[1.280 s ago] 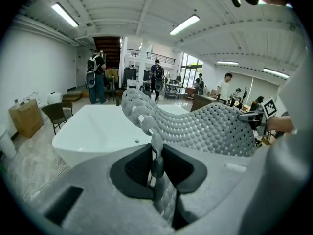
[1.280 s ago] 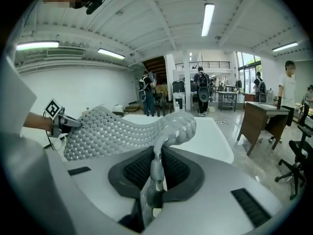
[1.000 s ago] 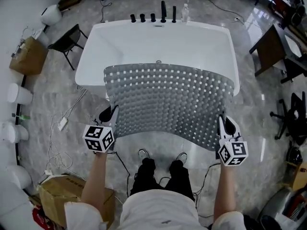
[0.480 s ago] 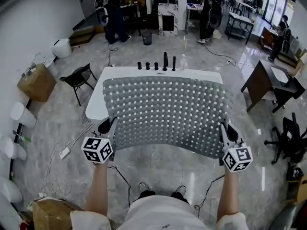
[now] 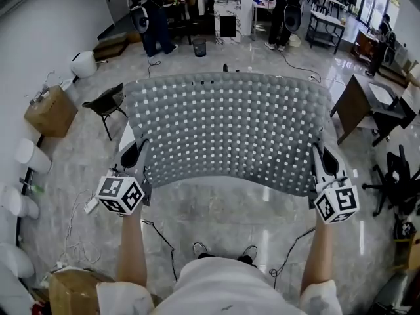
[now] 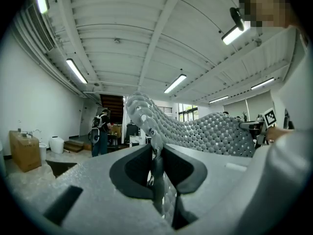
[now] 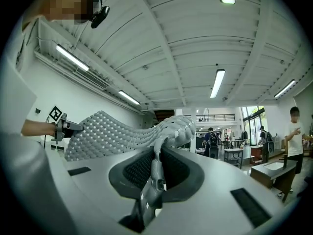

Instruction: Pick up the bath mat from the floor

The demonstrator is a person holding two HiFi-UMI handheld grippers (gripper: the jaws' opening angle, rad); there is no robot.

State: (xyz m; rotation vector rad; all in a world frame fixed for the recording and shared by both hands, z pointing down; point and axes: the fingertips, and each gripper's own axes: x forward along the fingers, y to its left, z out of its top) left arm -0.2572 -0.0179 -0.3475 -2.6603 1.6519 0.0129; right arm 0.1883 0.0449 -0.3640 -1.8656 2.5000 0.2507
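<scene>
The grey perforated bath mat (image 5: 226,130) hangs spread in the air between my two grippers, well above the floor, hiding most of the white bathtub (image 5: 126,140) behind it. My left gripper (image 5: 139,157) is shut on the mat's near left corner; the left gripper view shows the mat (image 6: 195,131) pinched between the jaws (image 6: 155,168). My right gripper (image 5: 319,159) is shut on the near right corner, the mat (image 7: 117,131) rising out of its jaws (image 7: 155,173) in the right gripper view.
A black chair (image 5: 107,105) and cardboard box (image 5: 50,112) stand left, a dark table (image 5: 357,113) and office chair (image 5: 399,179) right. Cables (image 5: 85,209) trail on the floor by my feet. People (image 5: 146,8) stand at the back.
Both grippers have lifted the mat higher and spread slightly wider; it now covers nearly the whole tub and its taps. My view has tilted up toward the room.
</scene>
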